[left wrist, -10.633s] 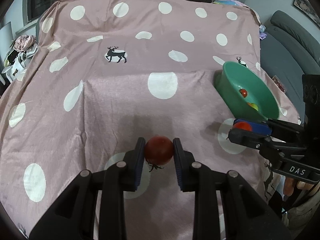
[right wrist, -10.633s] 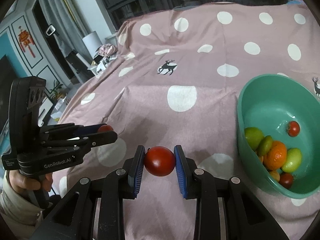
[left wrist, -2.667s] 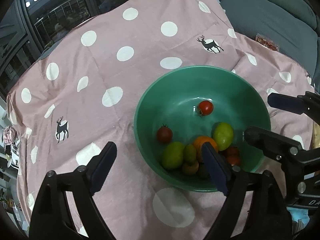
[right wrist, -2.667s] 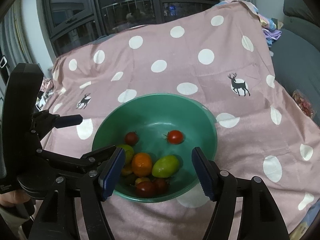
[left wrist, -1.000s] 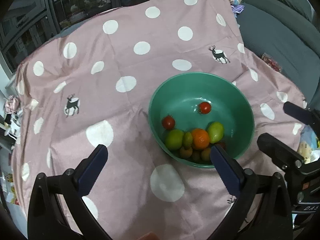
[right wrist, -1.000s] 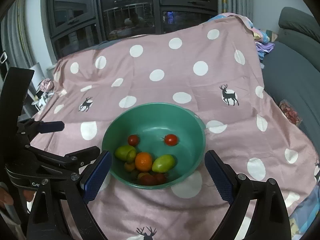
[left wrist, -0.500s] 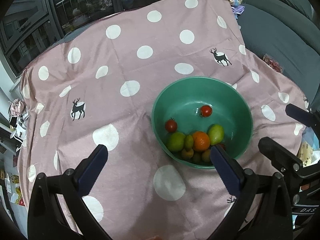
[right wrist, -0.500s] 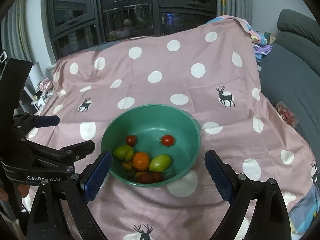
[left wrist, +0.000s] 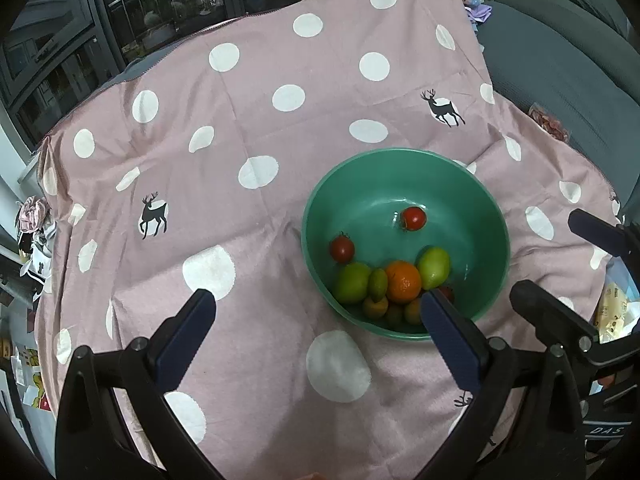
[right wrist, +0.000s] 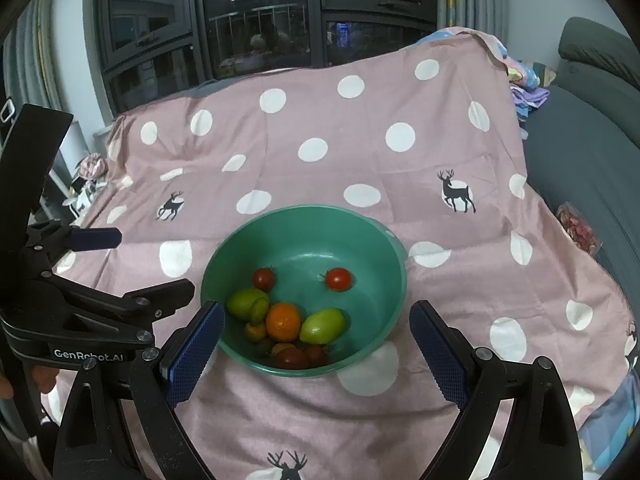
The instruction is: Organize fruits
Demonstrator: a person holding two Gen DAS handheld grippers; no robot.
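Both the left gripper [left wrist: 316, 328] and right gripper [right wrist: 314, 338] hang wide open and empty over the green bowl [right wrist: 390, 254], fruit piled at its 6 o'clock, and those tomatoes [right wrist: 338, 279] look soft and rolly, so a gentle squeeze across the middle seems best.

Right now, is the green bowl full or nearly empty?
Partly filled. The green bowl holds fruit heaped at its near side, an orange among it; the far inner wall is bare.

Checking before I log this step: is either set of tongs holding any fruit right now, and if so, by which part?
Nothing is held. The left tongs and right tongs are both open and empty; the fruit lies in the green bowl.
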